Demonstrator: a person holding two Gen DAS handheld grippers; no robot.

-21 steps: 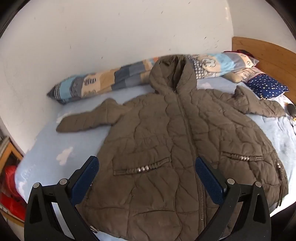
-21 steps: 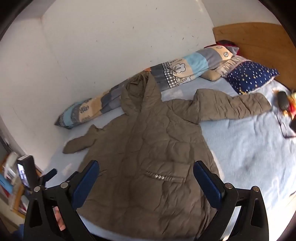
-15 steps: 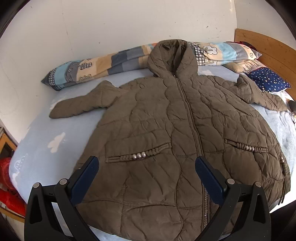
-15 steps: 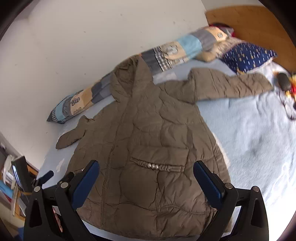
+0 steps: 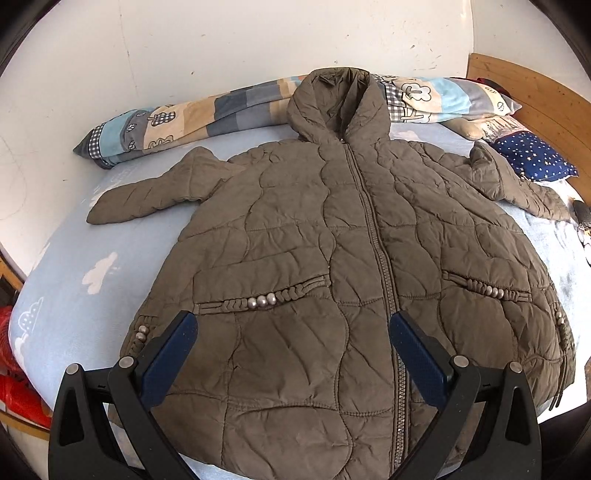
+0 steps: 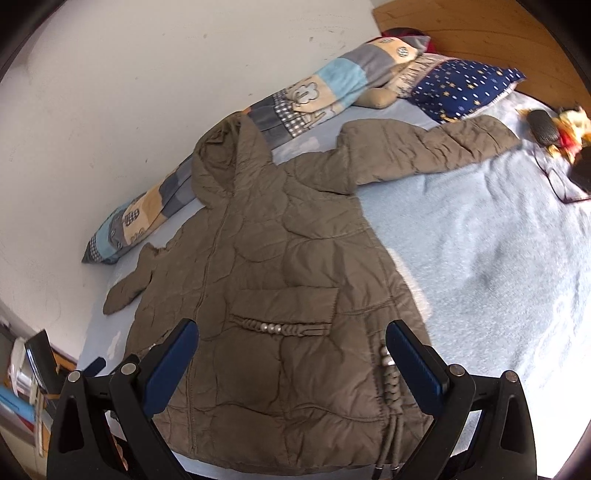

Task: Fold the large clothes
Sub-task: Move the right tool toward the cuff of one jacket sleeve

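Both of my claws hang over the hem end of the olive-brown quilted hooded coat (image 5: 317, 236), which lies face up and zipped on the pale blue cloud-print bed sheet (image 5: 74, 280). My left claw (image 5: 291, 354) stands with its jaws wide apart and nothing between them; my right claw (image 6: 291, 354) is the same, spread wide and empty. Neither touches the fabric.

The coat's long axis runs straight away from me, hem nearest, hood (image 5: 338, 103) farthest and resting against the patchwork bolster cushion (image 5: 177, 122) at the wall. The zip (image 5: 376, 236) marks that axis. From the left wrist view the zip sits just right of centre, so my left claw is over the left front panel and its beaded pocket (image 5: 258, 301). From the right wrist view my right claw is over the right panel, near the side seam with its beaded cord (image 6: 388, 373).

Each sleeve lies spread outward: the left sleeve (image 5: 155, 195) toward the wall side, the right sleeve (image 6: 424, 147) toward the navy star-print pillow (image 6: 465, 86). My judgement is that no fold is made yet, and each claw is nearer its own sleeve.

Beyond the right cuff lie small dark and red-and-yellow items (image 6: 554, 129), too blurred to identify. A wooden headboard (image 6: 480, 33) closes that end; a white wall (image 5: 221, 48) runs along the far side.
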